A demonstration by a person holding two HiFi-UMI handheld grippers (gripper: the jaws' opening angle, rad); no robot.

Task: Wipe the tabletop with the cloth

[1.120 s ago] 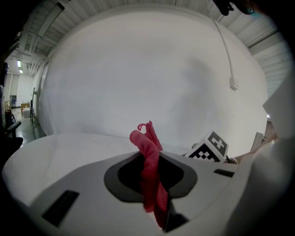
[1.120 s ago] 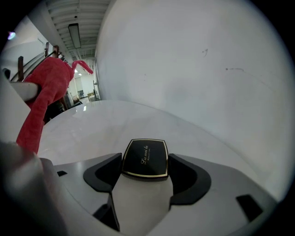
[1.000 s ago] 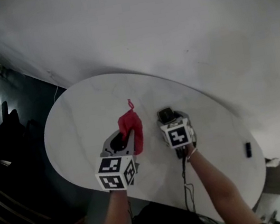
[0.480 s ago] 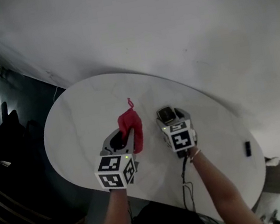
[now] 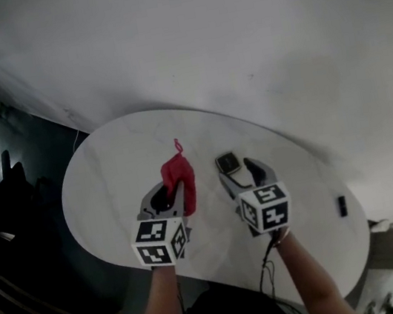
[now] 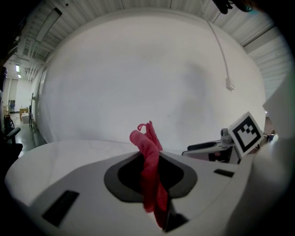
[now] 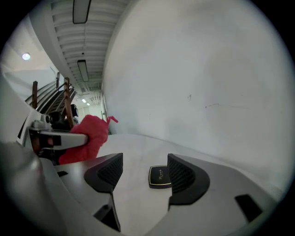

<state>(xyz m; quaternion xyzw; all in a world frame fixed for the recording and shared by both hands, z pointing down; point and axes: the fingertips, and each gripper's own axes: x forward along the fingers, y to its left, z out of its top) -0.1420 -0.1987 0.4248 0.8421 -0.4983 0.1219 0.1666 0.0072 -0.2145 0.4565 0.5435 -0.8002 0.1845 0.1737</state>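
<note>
A red cloth (image 5: 179, 178) is pinched upright in my left gripper (image 5: 170, 193), which is shut on it above the white oval tabletop (image 5: 115, 167). In the left gripper view the cloth (image 6: 149, 170) fills the gap of the left gripper (image 6: 151, 182), and a loop sticks out of its top. My right gripper (image 5: 236, 169) is open beside it on the right. A small black square compact (image 7: 160, 177) lies flat on the table between the right gripper's (image 7: 145, 171) spread fingers. The compact (image 5: 226, 162) touches neither finger.
A small dark object (image 5: 341, 205) lies near the table's right end. A white curved wall (image 5: 237, 47) rises just behind the table. Dark floor (image 5: 16, 244) and chairs lie to the left. From the right gripper view the cloth (image 7: 87, 136) shows at left.
My right gripper has drawn back toward the person and its jaws now stand apart round the compact. The left gripper with the cloth has barely shifted.
</note>
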